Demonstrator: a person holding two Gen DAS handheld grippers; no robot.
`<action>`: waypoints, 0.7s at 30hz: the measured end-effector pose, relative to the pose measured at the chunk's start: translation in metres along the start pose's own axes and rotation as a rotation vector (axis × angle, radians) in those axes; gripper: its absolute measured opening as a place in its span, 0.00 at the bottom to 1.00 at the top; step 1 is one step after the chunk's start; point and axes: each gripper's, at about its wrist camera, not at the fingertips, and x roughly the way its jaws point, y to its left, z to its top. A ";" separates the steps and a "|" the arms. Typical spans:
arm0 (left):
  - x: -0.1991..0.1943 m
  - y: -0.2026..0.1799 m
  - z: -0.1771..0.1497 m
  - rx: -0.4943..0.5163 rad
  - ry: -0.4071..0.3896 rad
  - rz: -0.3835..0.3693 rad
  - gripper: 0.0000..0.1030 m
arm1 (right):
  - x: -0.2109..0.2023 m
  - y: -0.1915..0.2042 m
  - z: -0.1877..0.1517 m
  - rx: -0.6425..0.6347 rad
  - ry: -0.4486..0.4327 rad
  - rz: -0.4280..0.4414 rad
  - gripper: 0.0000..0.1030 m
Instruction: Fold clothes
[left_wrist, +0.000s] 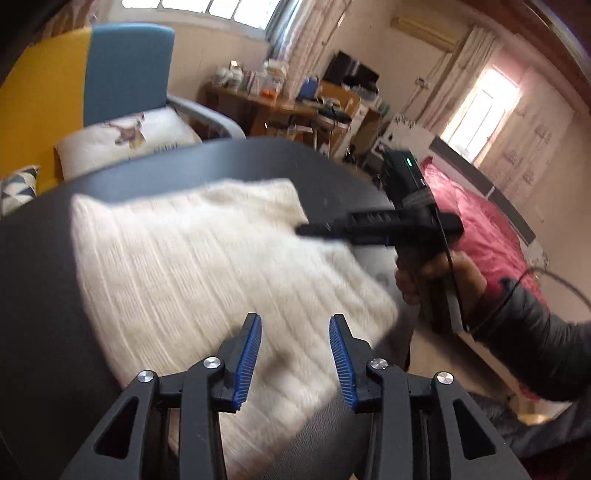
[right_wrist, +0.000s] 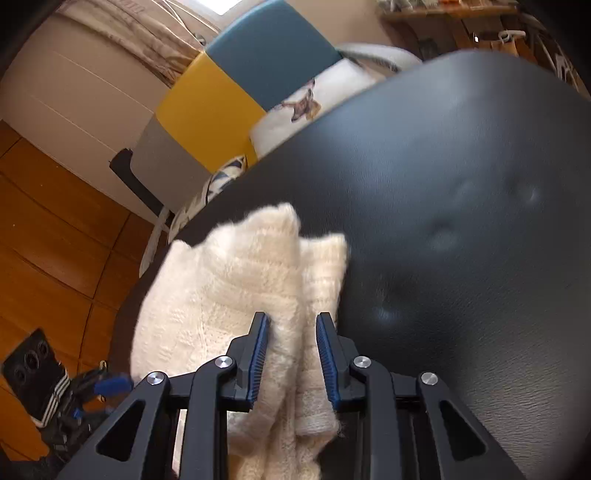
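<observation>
Sweater (left_wrist: 207, 266), cream knit, lies on the black leather-like tabletop (left_wrist: 37, 295); we read no writing anywhere. Our right tool (right_wrist: 291, 354) is clamped on a bunched fold, our left tool (left_wrist: 295, 354) gapes apart above it. Beyond stand a yellow-and-blue chair (left_wrist: 92, 81), a cluttered desk (left_wrist: 280, 107), a pink bed (left_wrist: 480, 236).

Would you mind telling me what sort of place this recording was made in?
It looks like a lived-in bedroom at home. A bed with a pink quilt stands by a curtained window, a cluttered wooden desk lines the far wall, and the white sweater lies on a black table.
</observation>
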 end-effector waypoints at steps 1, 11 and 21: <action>-0.002 0.005 0.007 -0.012 -0.021 0.016 0.37 | -0.006 0.006 0.004 -0.022 -0.015 -0.002 0.27; 0.008 0.057 0.033 -0.107 -0.114 0.210 0.40 | 0.034 0.093 0.017 -0.407 0.028 -0.163 0.26; 0.046 0.065 0.022 -0.125 -0.032 0.257 0.47 | 0.089 0.062 0.009 -0.284 0.111 -0.347 0.28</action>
